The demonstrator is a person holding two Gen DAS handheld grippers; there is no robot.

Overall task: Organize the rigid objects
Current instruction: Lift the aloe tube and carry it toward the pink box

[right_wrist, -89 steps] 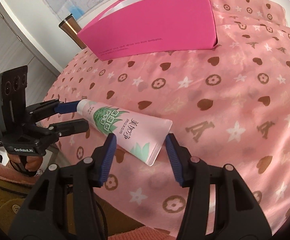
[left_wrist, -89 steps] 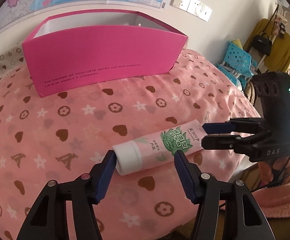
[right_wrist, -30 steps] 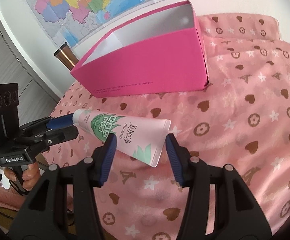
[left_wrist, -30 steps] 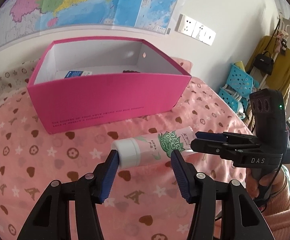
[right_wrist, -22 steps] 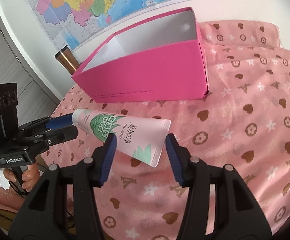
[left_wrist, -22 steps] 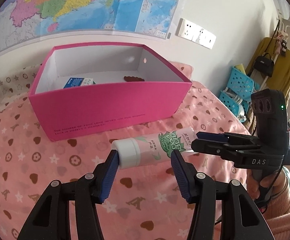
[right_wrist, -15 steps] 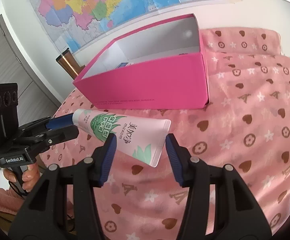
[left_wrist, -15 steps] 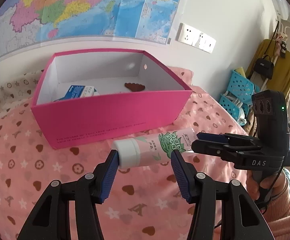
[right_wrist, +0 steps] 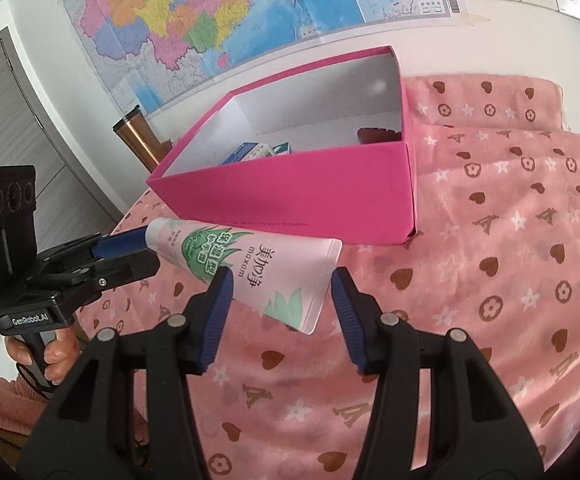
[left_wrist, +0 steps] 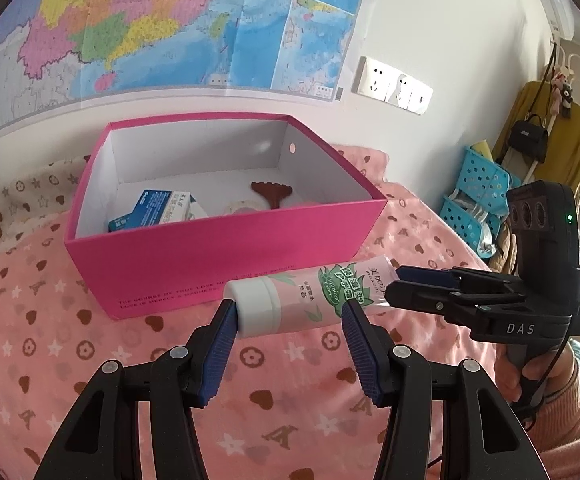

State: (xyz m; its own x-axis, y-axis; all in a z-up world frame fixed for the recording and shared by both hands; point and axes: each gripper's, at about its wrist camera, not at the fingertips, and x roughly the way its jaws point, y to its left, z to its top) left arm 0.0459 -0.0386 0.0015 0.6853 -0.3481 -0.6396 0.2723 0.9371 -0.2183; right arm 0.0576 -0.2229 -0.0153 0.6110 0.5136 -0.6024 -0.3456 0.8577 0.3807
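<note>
The tube (left_wrist: 310, 298) is pinched at both ends by the left gripper (left_wrist: 290, 320) and the right gripper (right_wrist: 280, 288). It is held clear of the bedspread (left_wrist: 50, 360), just before the near wall of the pink box (left_wrist: 226, 248)

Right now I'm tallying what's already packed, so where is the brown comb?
In the left wrist view the brown comb lies on the floor of the pink box, toward its back right corner, right of the blue carton.

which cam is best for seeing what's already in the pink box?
Left wrist. It looks down into the box, showing the blue carton, a brown comb-like piece and a pale round item. In the right wrist view the near wall hides most: only carton tops and the brown piece's edge show.
</note>
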